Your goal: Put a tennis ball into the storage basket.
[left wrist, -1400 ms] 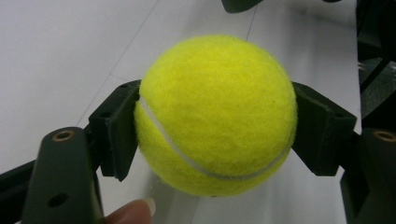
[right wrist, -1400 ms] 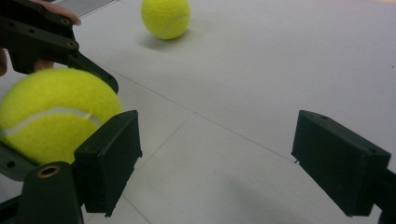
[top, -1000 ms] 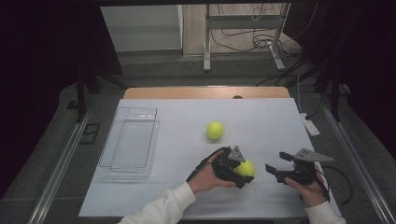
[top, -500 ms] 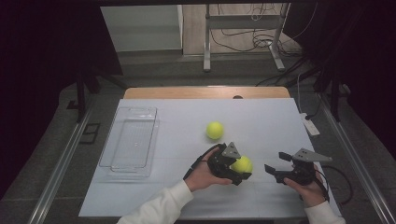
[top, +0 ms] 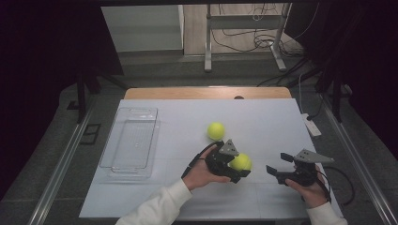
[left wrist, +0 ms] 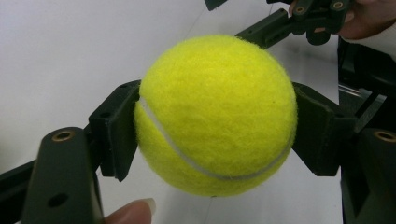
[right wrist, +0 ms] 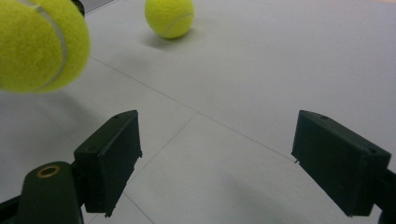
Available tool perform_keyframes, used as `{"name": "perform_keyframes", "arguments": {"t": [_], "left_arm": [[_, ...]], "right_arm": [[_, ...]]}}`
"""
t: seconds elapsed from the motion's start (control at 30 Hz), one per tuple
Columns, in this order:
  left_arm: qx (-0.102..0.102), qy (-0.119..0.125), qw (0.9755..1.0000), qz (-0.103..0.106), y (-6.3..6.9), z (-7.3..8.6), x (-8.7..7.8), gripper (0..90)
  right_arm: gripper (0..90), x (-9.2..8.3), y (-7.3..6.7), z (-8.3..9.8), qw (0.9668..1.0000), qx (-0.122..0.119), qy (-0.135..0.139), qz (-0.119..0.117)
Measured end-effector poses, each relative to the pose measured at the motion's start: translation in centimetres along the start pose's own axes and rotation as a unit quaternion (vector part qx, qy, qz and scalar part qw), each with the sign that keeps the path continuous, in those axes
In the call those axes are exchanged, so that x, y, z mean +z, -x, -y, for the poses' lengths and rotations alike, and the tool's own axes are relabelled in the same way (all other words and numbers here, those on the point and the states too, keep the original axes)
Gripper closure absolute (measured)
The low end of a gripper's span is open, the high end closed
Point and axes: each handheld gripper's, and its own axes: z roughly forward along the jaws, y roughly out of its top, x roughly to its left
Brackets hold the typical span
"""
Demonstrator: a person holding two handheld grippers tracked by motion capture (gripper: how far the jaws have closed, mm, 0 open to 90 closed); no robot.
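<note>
Left hand-held gripper (top: 238,169) clamps a ball (top: 241,161) across its middle, clear of the worktop (top: 263,117); right hand-held gripper (top: 276,172) waits open beside it, a second ball (top: 216,131) behind.

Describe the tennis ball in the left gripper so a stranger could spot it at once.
Start at the white table. Near its front edge, the left gripper clamps a yellow tennis ball between its black jaws. The other ball lies loose farther back, untouched.
</note>
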Motion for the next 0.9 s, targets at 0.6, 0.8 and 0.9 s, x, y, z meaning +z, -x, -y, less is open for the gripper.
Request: {"name": "perform_keyframes", "arguments": {"t": [0.6, 0.8, 0.9], "left_arm": [[-0.008, 0.023, 0.9996, -0.014, -1.1, -0.6, -2.1, 26.1], [-0.016, 0.029, 0.9992, -0.023, -1.6, -0.6, -2.9, 26.2], [-0.017, 0.034, 0.9989, -0.026, -1.8, -0.6, -3.2, 26.2]], "right_arm": [[15.5, 0.0, 0.0, 0.0, 1.0000, 0.000, -0.001, 0.001], [15.4, 0.0, 0.0, 0.0, 1.0000, -0.001, -0.001, 0.001], [15.5, 0.0, 0.0, 0.0, 1.0000, -0.002, -0.001, 0.001]]}}
